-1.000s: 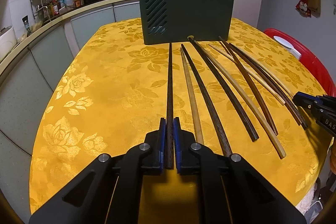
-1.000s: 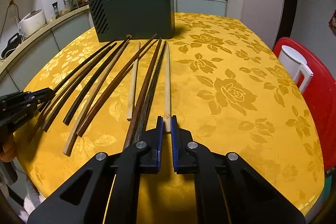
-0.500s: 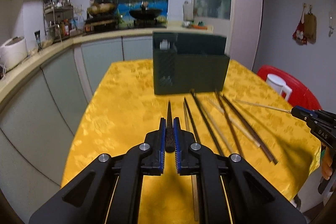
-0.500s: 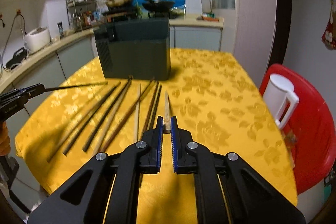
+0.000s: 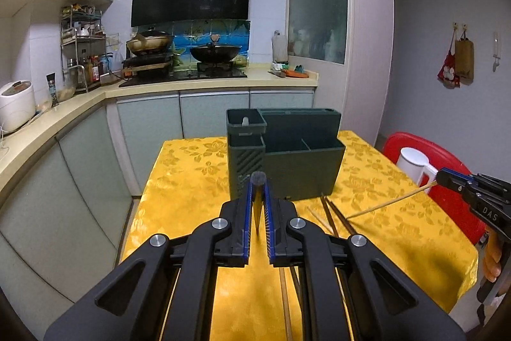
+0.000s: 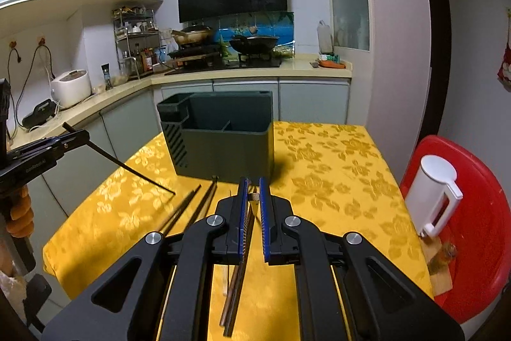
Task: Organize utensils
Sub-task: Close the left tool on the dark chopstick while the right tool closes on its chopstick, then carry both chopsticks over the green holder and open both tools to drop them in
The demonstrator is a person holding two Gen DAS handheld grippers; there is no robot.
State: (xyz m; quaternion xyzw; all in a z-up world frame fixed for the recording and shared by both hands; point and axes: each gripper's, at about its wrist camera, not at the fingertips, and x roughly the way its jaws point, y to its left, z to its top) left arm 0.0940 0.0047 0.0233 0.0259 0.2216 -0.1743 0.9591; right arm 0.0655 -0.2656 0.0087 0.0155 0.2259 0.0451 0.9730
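Chopsticks are the business here: each gripper has one pinched at its thick end and held up off the table, tip slanting down. The left gripper point(image 5: 258, 214) is closed on a dark chopstick point(image 6: 127, 167), whose round butt shows between the blue pads in its own view and whose whole slanted length shows from the right wrist, tip near the cloth but, as far as the fisheye lets me judge, not touching it. The right gripper point(image 6: 252, 206) is clamped on a pale chopstick point(image 5: 388, 203), seen from the left wrist as a thin light rod running down toward the loose pile. Just beyond both stands the dark green utensil holder point(image 5: 301, 163), with a tall slatted compartment at its left and divided open bins beside it; the bins look empty from here, though their floors are partly hidden. Several more chopsticks point(image 6: 188, 206) lie loose on the yellow tablecloth point(image 6: 335, 168) in front of the holder, some passing under the grippers. So I judge the sorting barely begun: two sticks lifted, none visibly stowed, the remainder waiting on the cloth. Off to the right, a white pitcher point(image 6: 431, 198) sits on a red stool point(image 6: 472, 248), well apart from the work.
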